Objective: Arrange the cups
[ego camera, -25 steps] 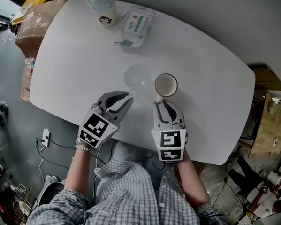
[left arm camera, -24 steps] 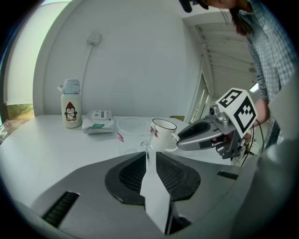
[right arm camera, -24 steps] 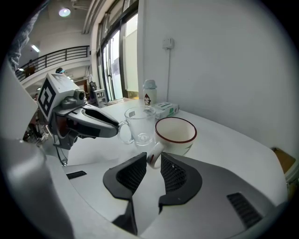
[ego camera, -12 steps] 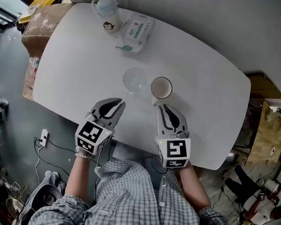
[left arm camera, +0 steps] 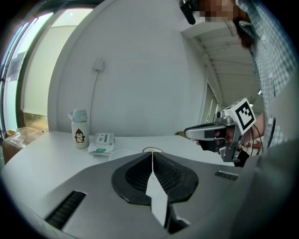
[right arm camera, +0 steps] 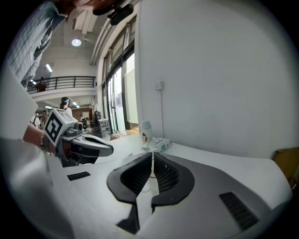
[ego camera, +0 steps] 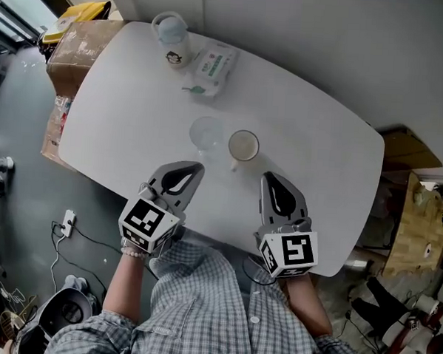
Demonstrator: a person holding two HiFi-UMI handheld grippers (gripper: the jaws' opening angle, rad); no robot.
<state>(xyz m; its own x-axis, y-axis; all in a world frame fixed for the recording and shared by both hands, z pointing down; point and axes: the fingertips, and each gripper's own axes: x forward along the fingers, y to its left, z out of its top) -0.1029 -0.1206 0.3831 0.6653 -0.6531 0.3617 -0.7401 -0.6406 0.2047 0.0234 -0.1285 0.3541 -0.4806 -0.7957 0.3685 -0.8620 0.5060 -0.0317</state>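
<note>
White table standing against a grey wall — bearing clear cup, mug, bottle, wipes pack. Left gripper hovering, jaws just closing together, empty; right gripper — jaws meeting, empty.

The clear cup and white cup stand mid-tabletop, seemingly too close together to pass between. Bare surface opens on either side and nearer. A bottle and wipes pack crowd the far corner.

Place: I'd call it a workshop hall.
Signs: mezzanine railing, tall windows, cardboard box and floor cables off the table's left edge.
</note>
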